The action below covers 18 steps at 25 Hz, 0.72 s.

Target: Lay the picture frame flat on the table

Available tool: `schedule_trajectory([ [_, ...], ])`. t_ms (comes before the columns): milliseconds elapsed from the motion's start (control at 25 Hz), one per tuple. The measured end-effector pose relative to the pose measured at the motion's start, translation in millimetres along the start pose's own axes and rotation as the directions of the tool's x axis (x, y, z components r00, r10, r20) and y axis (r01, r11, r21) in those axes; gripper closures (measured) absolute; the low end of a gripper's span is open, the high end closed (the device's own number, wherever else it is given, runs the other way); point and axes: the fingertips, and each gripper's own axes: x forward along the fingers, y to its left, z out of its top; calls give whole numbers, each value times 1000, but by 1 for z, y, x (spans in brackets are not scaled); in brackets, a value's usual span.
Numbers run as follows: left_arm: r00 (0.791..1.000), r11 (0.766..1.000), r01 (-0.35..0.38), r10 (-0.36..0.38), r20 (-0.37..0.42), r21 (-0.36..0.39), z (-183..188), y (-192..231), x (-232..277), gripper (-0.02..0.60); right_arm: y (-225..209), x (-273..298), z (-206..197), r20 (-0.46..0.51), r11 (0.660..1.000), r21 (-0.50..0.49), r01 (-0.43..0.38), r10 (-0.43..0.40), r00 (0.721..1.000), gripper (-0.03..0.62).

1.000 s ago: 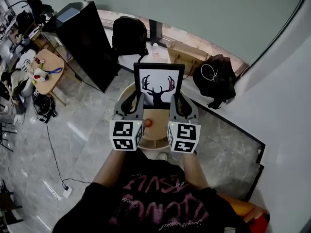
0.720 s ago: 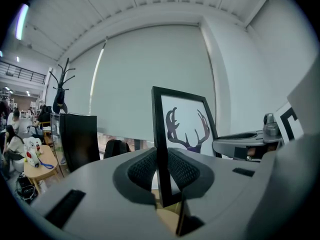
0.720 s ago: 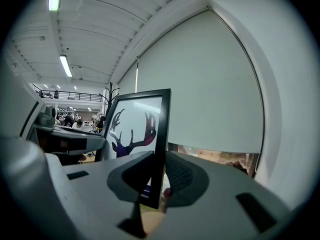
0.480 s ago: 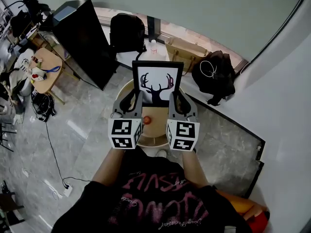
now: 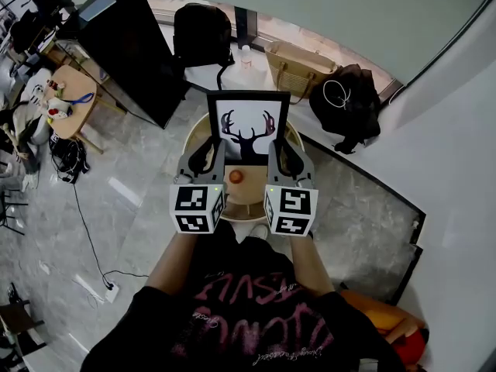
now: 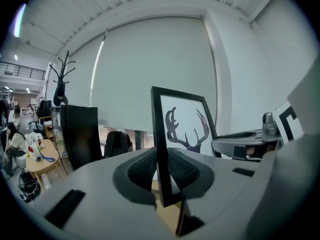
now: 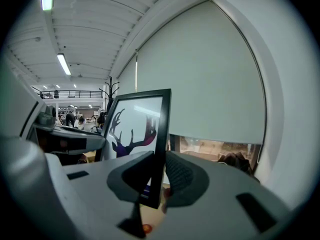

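Head camera looking steeply down onto the round wooden desk (image 5: 249, 198), cameras on my left claw (image 5: 207, 154) and right claw (image 5: 285, 154) close behind the jaws, facing outward across the room, all three sharing the black-framed deer silhouette picture (image 5: 248, 122).

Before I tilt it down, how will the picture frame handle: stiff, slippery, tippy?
Probably stiff: the picture frame shows straight edges between left gripper and right gripper. Its thin black border might slip or pivot: each jaw pair pinches only a side edge. Most stands above the grips: likely tippy.
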Motion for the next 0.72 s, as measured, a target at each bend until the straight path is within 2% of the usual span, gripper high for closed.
schedule_trajectory([
  [720, 997, 999, 3, -6, -80, -33, -38, 8, 17, 509, 1, 19, -39, -94, 1000, 18, -7, 9, 996, 514],
])
